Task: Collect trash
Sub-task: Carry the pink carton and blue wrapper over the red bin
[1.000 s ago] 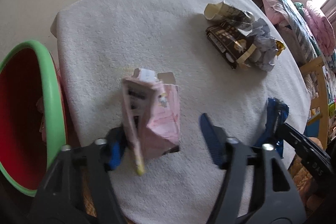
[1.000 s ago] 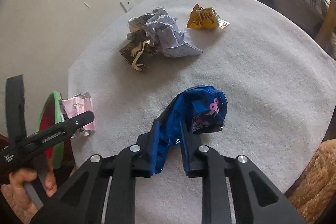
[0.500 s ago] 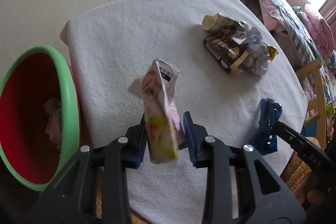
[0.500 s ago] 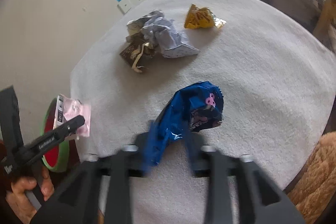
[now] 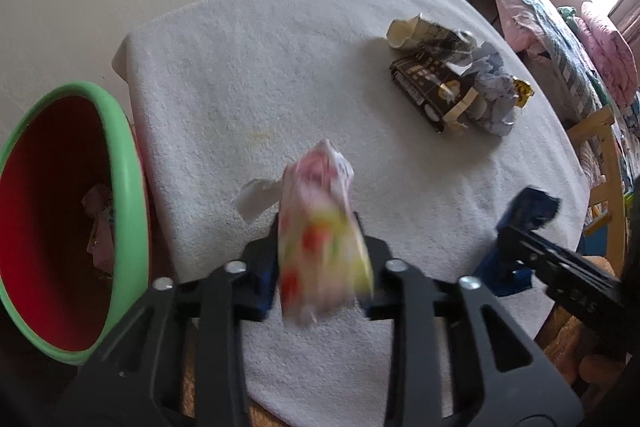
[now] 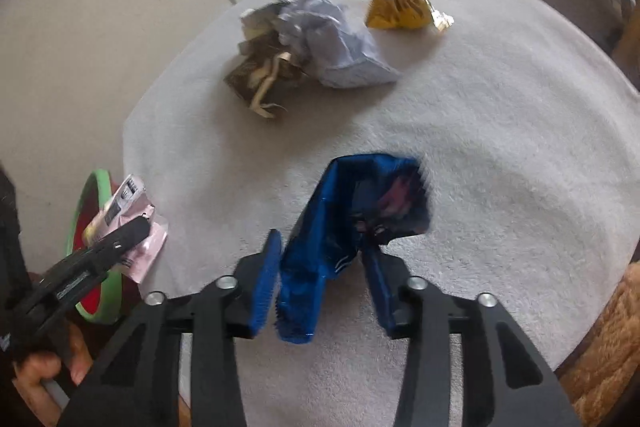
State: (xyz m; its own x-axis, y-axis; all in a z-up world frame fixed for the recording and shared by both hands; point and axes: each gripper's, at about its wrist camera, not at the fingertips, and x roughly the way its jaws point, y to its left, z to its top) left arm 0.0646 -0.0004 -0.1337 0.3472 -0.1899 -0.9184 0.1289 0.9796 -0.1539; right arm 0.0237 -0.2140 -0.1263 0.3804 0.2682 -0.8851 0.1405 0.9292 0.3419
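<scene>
Pink carton [image 5: 320,239] between left jaws

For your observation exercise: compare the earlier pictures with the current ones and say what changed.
The left gripper closed on the pink carton and lifted it. The right gripper's fingers have spread around the blue wrapper. The trash pile and bin stayed put.

Motion blur is smearing the pink carton [image 5: 320,239], print unreadable; it is covering the left gripper [image 5: 318,259] pads. Bin [image 5: 132,195] is running off the frame's left edge beside the carton. Scraps [image 5: 100,223] inside the bin are sitting in shadow, unidentifiable.
</scene>
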